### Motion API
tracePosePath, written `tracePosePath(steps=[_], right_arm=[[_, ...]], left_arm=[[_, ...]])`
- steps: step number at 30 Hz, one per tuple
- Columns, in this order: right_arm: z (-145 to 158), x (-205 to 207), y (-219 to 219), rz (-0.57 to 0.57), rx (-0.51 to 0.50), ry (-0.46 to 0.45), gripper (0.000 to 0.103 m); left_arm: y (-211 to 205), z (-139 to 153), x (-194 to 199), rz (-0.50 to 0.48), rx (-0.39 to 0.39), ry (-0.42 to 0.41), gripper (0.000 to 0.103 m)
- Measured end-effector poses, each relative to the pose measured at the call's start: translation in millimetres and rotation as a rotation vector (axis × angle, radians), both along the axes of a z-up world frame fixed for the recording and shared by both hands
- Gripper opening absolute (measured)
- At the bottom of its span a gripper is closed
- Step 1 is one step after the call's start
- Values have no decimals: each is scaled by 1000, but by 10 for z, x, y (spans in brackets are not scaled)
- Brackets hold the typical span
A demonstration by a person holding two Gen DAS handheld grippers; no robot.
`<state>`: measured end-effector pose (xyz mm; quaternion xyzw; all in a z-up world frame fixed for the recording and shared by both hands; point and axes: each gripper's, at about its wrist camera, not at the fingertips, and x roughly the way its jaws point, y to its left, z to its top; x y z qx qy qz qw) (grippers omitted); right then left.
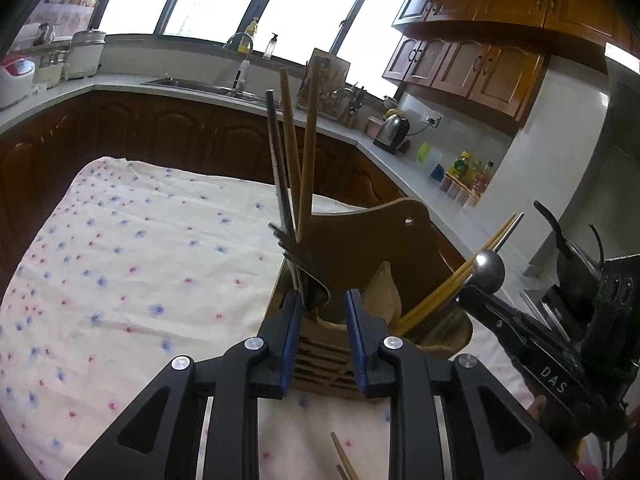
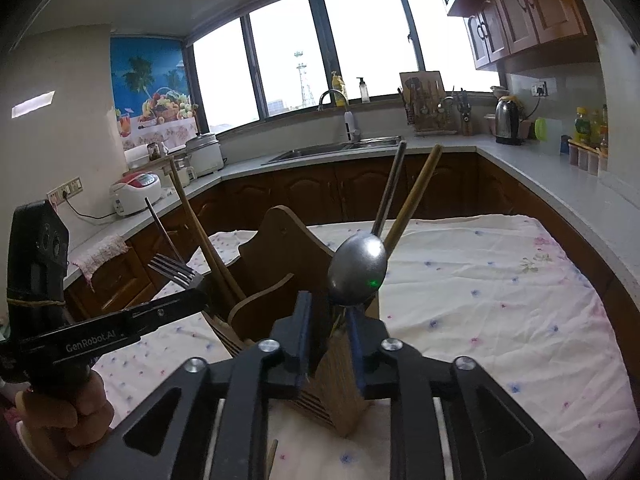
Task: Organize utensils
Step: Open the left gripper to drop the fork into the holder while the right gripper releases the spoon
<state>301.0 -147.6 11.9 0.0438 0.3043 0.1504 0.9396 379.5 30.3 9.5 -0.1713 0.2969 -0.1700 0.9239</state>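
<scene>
Left gripper [image 1: 323, 304] is standing parted beside the fork [image 1: 298, 254] — released into the holder [image 1: 360, 248]. Right gripper [image 2: 330, 312], likewise parted, is flanking the spoon [image 2: 357, 270] — handle down for storage.

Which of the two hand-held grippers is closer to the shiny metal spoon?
Right. The right hand-held gripper sits directly at the shiny metal spoon, whose stem is between its jaws. The left hand-held gripper is off to the side, at the metal fork.

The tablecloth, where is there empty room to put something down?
The tablecloth is bare left of the wooden holder, out to the cabinets, and in the right wrist view bare on its right side. It is crowded at the holder, with fork, spoon and both grippers.
</scene>
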Motion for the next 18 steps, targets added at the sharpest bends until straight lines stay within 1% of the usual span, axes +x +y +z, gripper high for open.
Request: tracePosePath(steps=[4,5,6,7,8,10,11,12,13,14,15,16,17,18], right_arm=[[48,-47,-39,-12,11,-9,26],[57,-56,-42,-13,11,-10,30],[65,-74,-49,-11,15,-12,36],[73,-94,-55,-10,21,-14,39],[78,-119,-55,-10,24,-18,46],[92,-171,-59,-8,30,-25,49],[96,-196,-53,-8,30,-26,53],[99,-214,-54,-8,31,-29,60],[103,-236,-60,-10,33,-33,63],[102,-269,-72,-18,37,-36,69],[104,-286,-88,-21,43,-35,70],[100,-311,-101,-23,51,-29,71],[100,-323,-110,-24,57,-24,76],[97,-341,-122,-26,63,-20,80]], left_arm=[[71,-19,-80,13,-1,7,22],[93,-23,-102,18,-2,10,23],[110,-22,-121,22,-3,11,25],[137,-21,-152,28,-5,12,31],[159,-14,-187,37,-5,12,40],[200,7,-261,56,-7,4,53],[216,18,-301,63,-9,0,58],[229,22,-334,69,-8,1,63],[252,29,-375,83,-7,4,74],[278,35,-423,93,-11,0,78],[297,43,-465,97,-18,-7,78],[315,51,-508,100,-22,-7,80],[337,54,-546,109,-21,-2,85],[355,58,-578,118,-22,0,86]])
